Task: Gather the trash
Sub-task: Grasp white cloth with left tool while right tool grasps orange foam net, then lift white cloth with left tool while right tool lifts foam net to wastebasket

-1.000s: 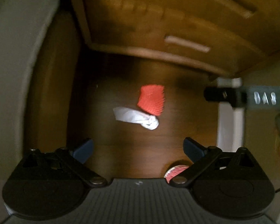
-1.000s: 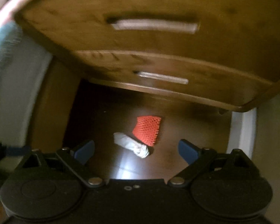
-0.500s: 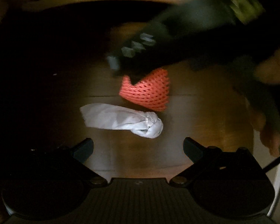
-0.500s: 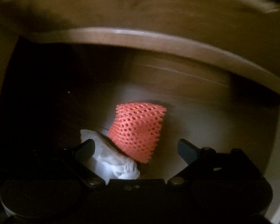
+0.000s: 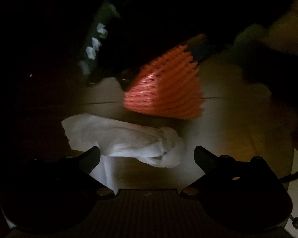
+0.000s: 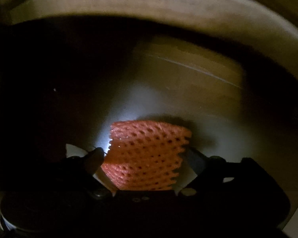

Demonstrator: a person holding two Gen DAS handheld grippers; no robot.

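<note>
An orange foam net sleeve (image 6: 147, 154) lies on the dark wooden floor and fills the gap between the fingers of my right gripper (image 6: 144, 156), whose jaws stand open around it. In the left wrist view the same net (image 5: 166, 91) shows with the right gripper (image 5: 159, 67) over it from above. A crumpled white tissue (image 5: 125, 138) lies just in front of my left gripper (image 5: 147, 154), which is open and empty, its left fingertip (image 5: 91, 156) overlapping the tissue's near edge.
The lower edge of a wooden drawer cabinet (image 6: 149, 2) curves across the top of the right wrist view. The floor under it is in deep shadow. A hand (image 5: 288, 27) holds the right gripper at the upper right.
Both grippers have dropped closer to the floor. The right gripper has come down around the orange net, which now sits between its fingers. The tissue is nearer the left gripper.
</note>
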